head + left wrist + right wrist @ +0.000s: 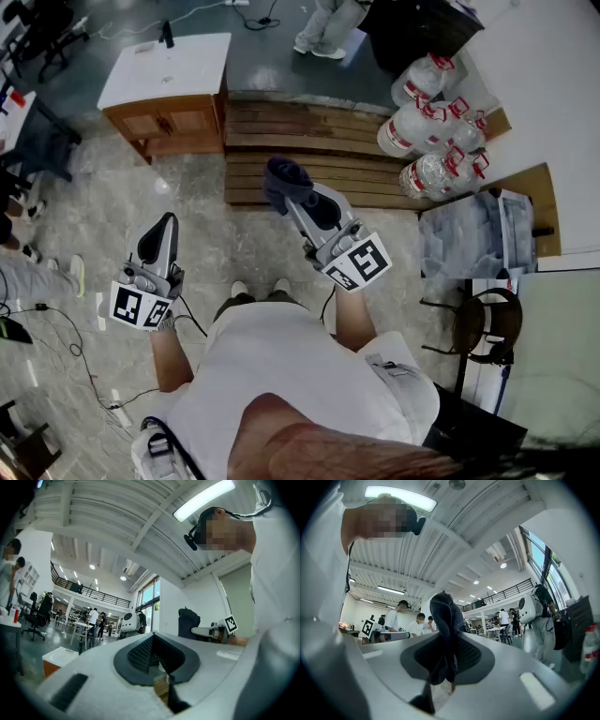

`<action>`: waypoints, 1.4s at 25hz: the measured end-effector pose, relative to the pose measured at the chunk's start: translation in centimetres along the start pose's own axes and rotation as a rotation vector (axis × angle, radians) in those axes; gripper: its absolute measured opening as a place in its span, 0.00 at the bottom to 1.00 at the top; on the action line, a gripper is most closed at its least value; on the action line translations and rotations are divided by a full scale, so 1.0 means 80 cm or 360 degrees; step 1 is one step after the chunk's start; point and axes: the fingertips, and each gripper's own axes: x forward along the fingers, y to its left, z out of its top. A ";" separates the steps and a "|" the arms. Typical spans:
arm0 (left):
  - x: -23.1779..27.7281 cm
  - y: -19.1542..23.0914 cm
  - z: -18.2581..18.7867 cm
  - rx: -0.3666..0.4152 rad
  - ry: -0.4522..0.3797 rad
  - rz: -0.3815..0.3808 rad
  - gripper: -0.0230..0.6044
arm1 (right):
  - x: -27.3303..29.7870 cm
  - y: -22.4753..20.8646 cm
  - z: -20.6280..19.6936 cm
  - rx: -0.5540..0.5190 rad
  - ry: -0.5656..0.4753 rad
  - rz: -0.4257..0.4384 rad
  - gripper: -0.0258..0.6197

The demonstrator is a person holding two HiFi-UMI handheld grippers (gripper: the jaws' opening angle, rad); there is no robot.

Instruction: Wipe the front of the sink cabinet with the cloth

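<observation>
Cloth [281,180] is pinched tight in the right tool [298,204]; left tool [161,230] closed, empty. Cabinet [169,120] well ahead, open floor [187,211] between.

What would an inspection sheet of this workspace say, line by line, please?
Surface: sink cabinet front, wooden doors, across the tiled floor from the person, nothing touching it.
Job's things: dark cloth pinched in the right gripper.
Clutter: large water bottles beside the wooden platform.
Grippers: right gripper shut on the cloth; left gripper shut, nothing between its jaws.
Cables: loose cables on the floor at the person's left.
Surroundings: a chair at the right; another person's legs beyond the cabinet.
</observation>
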 end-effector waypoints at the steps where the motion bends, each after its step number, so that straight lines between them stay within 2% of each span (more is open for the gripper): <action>1: 0.003 0.000 -0.001 0.0000 0.0005 -0.0003 0.03 | 0.001 0.001 -0.001 -0.0005 0.0005 0.0000 0.16; 8: 0.010 0.008 -0.014 -0.0016 0.0093 0.0047 0.03 | 0.004 -0.003 -0.017 0.0024 0.0091 -0.0029 0.16; 11: 0.014 0.007 -0.016 -0.0016 0.0103 0.0032 0.03 | 0.007 -0.007 -0.020 0.0015 0.0111 -0.0036 0.16; 22: 0.017 0.004 -0.016 0.0065 0.0116 0.0093 0.03 | 0.024 -0.005 -0.035 -0.0026 0.0174 0.0053 0.16; 25: 0.019 0.006 -0.020 0.0045 0.0117 0.0152 0.03 | 0.031 -0.007 -0.040 -0.0007 0.0194 0.0112 0.16; 31: 0.021 0.005 -0.034 0.0069 0.0132 0.0350 0.03 | 0.037 -0.016 -0.051 0.0037 0.0198 0.0289 0.16; 35: 0.004 0.010 -0.042 0.0077 0.0149 0.0448 0.03 | 0.047 -0.008 -0.068 0.0074 0.0208 0.0377 0.16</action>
